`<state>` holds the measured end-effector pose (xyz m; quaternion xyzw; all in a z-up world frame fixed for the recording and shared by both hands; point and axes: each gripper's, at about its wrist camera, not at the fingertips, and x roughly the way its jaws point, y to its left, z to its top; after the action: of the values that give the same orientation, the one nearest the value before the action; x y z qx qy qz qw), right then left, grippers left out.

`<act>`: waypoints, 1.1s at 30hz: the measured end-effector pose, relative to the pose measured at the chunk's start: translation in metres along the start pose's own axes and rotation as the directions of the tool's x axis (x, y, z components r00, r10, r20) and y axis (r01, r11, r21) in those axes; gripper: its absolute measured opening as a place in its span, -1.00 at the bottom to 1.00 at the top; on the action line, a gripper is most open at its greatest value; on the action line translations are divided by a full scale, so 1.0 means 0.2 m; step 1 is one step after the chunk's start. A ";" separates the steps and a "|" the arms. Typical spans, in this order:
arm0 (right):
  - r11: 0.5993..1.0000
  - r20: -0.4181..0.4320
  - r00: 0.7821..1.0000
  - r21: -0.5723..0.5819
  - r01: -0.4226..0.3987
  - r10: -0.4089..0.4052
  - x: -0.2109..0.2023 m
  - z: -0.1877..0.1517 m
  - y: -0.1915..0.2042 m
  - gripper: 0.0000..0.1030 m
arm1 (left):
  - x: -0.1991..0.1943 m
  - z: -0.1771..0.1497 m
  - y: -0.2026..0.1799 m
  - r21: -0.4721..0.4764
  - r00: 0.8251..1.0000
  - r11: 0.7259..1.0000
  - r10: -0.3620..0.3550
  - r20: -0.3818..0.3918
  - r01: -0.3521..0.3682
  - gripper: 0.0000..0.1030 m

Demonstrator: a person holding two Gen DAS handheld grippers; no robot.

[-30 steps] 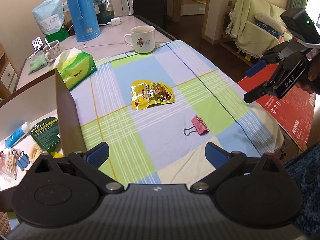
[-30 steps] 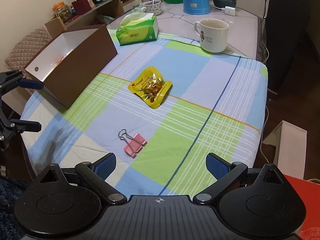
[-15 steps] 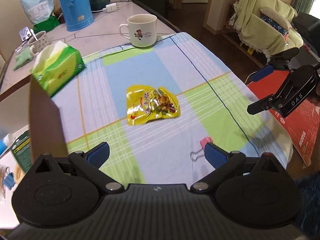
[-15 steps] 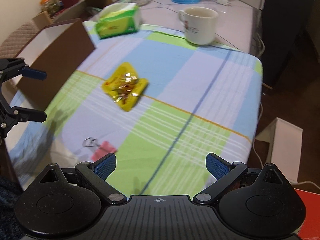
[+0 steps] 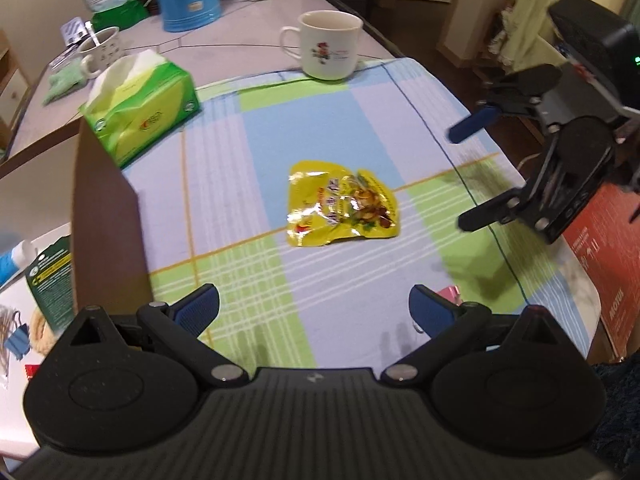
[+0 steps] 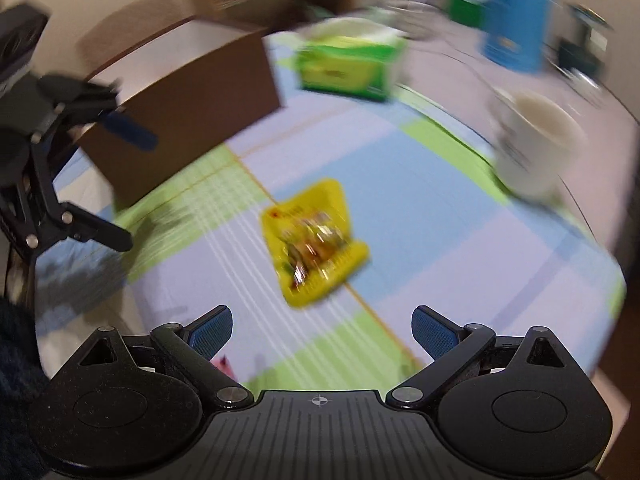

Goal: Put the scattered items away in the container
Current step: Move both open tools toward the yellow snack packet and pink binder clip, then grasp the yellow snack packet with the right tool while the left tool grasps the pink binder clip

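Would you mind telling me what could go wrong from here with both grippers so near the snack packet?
Both open grippers, left and right, face the packet; they might collide. The pink clip sits half hidden behind the left fingers, so it may be missed.

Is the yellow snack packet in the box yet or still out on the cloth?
Out. The yellow snack packet lies flat on the checked cloth, apart from the brown box; both claws are open and empty.
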<state>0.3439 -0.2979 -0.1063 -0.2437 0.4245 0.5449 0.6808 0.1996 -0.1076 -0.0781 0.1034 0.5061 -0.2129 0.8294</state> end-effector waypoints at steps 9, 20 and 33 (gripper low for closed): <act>0.974 -0.030 0.998 -0.218 -0.058 0.053 0.32 0.13 -0.02 0.91 | 0.06 -0.01 0.08 -0.066 1.000 0.998 0.011 -0.028 -0.013 0.93; 0.975 -0.048 0.999 -0.224 -0.014 0.004 0.29 0.03 0.05 0.21 | 0.11 -0.04 0.03 -0.029 0.999 0.999 -0.022 -0.039 0.021 0.92; 0.987 -0.005 0.993 0.110 0.116 -0.116 -0.12 -0.13 -0.06 0.21 | 0.19 -0.15 -0.27 0.074 0.966 0.964 -0.250 -0.059 0.254 0.83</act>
<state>0.3465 -0.3358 -0.1010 -0.2297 0.4386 0.4804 0.7239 0.1653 -0.1540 -0.1238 0.0767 0.5264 -0.3343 0.7780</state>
